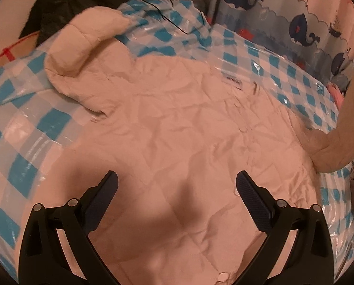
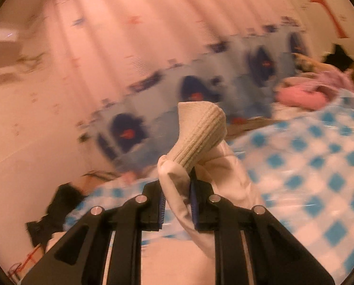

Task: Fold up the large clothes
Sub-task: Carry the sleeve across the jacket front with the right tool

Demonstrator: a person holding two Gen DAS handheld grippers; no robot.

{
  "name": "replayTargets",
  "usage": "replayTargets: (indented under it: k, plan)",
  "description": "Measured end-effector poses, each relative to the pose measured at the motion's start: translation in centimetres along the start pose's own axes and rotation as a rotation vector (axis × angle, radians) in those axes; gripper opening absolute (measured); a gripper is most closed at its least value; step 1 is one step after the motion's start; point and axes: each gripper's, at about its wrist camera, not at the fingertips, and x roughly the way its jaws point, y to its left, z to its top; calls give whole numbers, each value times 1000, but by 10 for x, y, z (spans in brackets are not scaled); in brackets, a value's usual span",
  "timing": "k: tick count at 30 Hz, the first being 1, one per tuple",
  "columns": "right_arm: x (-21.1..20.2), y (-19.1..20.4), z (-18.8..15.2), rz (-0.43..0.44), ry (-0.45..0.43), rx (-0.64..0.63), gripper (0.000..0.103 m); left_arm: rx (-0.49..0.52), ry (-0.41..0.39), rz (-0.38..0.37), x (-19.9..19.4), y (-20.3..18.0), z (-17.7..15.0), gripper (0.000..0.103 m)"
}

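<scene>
Blue-and-white checked plastic sheet (image 1: 17, 123) covers the surface, with a whale-print curtain (image 1: 295, 23) behind it. On the sheet a pale quilted jacket (image 1: 177, 123) lies spread flat, its one sleeve (image 1: 82, 47) bent back over the shoulder. Over the jacket's body hangs the left gripper (image 1: 177, 190), jaws wide apart and empty. Lifted above the sheet, the right gripper (image 2: 178, 204) is clamped on the other sleeve's ribbed cuff (image 2: 200, 133)

The jacket (image 1: 177, 123) lies spread on the table (image 1: 17, 166); one sleeve (image 1: 82, 45) is folded at the far left corner, with dark clothes (image 1: 58, 7) behind it.
</scene>
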Motion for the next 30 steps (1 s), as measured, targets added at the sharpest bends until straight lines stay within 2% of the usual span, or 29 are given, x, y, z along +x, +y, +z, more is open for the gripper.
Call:
replayTargets:
  k: [4,6,13,22,30]
  plan:
    - [28,68,-33,85,57,-65,18,-6,-24,47,-8,15,6,96]
    - [46,100,-61,118,108,-99,18,-19,-29,64,-10,27,10,96]
    - [97,170,-154,175,256,-167,18,-96,-26,91,-16,78,18,96]
    - [146,206,-251,162,408,-212,18,-123,-16,94,-21,108,17,96]
    - [166,226,-303,162,495,-318,18,-121,1,76,-15,109,15,96]
